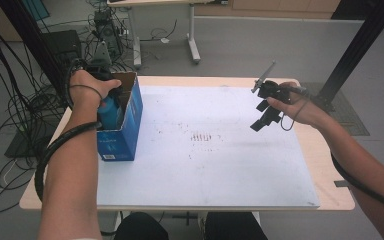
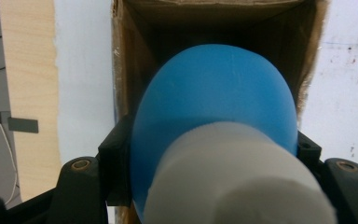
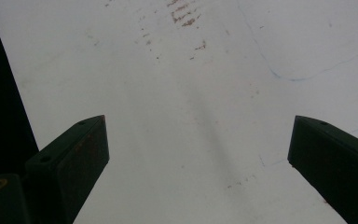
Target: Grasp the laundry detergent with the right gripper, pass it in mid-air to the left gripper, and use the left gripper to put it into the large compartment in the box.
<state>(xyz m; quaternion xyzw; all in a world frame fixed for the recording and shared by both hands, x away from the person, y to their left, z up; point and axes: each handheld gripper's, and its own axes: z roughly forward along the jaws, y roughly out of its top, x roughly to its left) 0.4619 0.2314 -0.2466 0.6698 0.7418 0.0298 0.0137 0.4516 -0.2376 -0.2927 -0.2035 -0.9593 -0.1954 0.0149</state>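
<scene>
**Bottle going down into the box**

At the table's left edge, my left gripper [image 1: 101,75] pinches the blue plastic bottle with a white cap [image 2: 214,116], long axis vertical, directly above the open blue cardboard box [image 1: 125,125], wrist pointing down. My right gripper [image 1: 267,112] hovers spread, empty, near the right edge.

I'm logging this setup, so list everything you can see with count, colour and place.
bottle: one, blue with a white cap, held over the open box, partly inside it
box: one, blue outside and brown inside, open top, at the table's left edge
mat: one, white with brown stains, covering most of the table
table: one, light wood, under the mat
cables: many, black, on the floor at left
left gripper: one, black, fingers shut on the bottle
right gripper: one, black, fingers open, above the mat's right side
arms: two, coming in from the bottom
</scene>
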